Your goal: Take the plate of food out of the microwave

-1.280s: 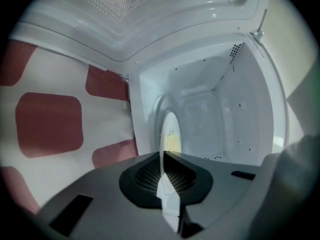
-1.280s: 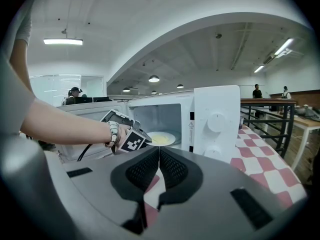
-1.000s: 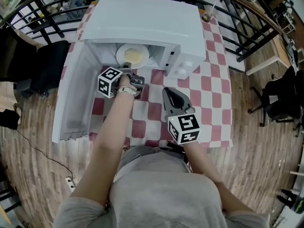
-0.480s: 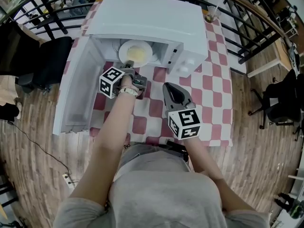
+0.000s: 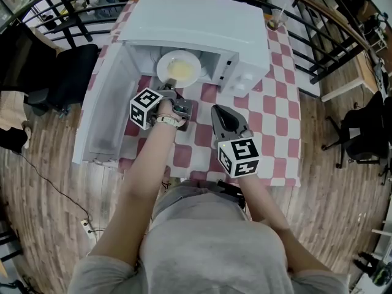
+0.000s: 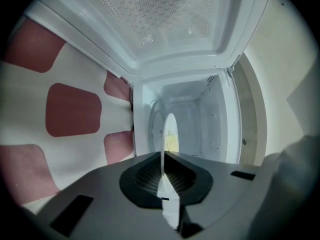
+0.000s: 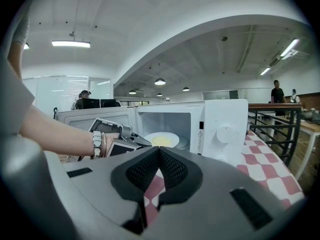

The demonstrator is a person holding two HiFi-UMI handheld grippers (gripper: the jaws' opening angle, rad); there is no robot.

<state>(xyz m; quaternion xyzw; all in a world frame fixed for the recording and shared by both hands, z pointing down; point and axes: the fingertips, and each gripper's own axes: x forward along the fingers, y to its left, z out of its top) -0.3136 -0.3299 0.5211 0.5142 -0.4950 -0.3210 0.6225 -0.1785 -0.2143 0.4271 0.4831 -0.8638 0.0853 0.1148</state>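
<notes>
Left gripper [image 5: 172, 92] clamped on near rim of plate [image 5: 179, 68]. Plate with yellow food sits at mouth of open microwave [image 5: 202, 26]. Right gripper [image 5: 220, 110] pinched closed, empty, hovering above checked tablecloth [image 5: 269, 112].

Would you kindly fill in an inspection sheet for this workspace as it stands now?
Surface: table under a red-and-white checked cloth.
Job's things: white microwave, its door swung open to the left; plate of yellow food at the opening.
Clutter: cup with a straw behind the microwave.
Grippers: left gripper, jaws shut on the plate's near rim; right gripper, jaws shut, empty, held over the cloth.
Cables: one cable on the floor at the left, running to a power strip.
Surroundings: wood floor, black railing, black chair.
</notes>
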